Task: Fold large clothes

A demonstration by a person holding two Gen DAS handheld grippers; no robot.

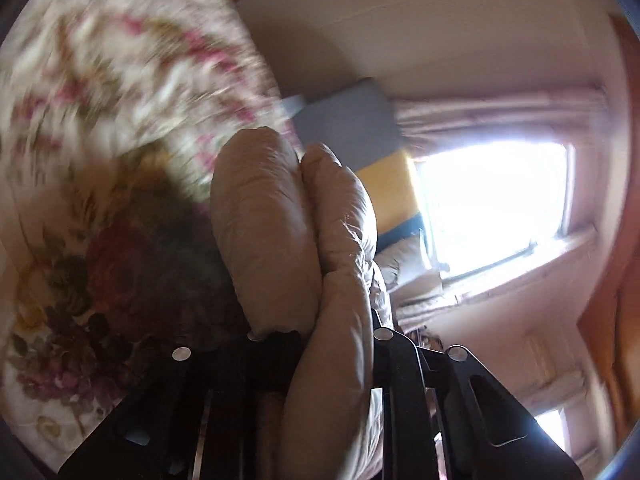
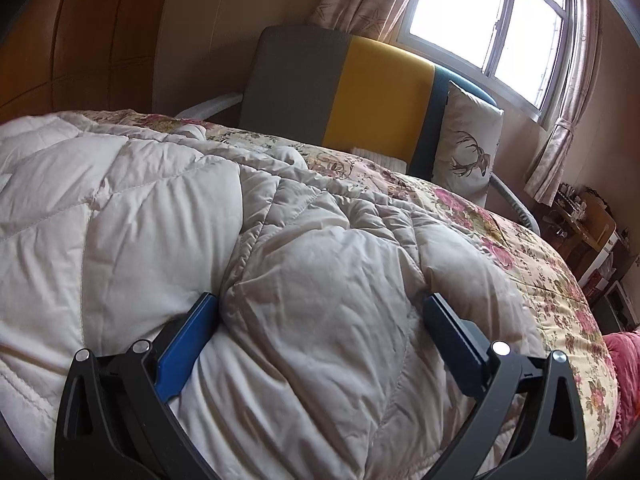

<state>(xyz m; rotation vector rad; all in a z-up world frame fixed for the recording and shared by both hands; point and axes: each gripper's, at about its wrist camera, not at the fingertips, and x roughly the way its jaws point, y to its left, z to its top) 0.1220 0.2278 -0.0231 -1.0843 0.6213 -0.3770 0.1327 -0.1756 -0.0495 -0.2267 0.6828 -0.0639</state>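
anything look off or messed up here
Nothing looks damaged or spilled. The beige quilted coat lies rumpled and bunched on the floral bedspread, not yet flat. The left tongs pinch a puffy fold of it; the right tongs straddle another bulge, open.

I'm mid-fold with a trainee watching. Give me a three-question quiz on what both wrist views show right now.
1. True or false: the left tongs are shut on a fold of the quilted comforter.
2. Multiple choice: the right tongs are (A) shut on the cushion, (B) open with comforter bulging between the fingers, (C) open above the bare floor.
3. Fill in: the cushion leaning by the yellow and grey headboard bears a drawn ____.

Key: 1 true; 2 B; 3 deer, antlers showing.
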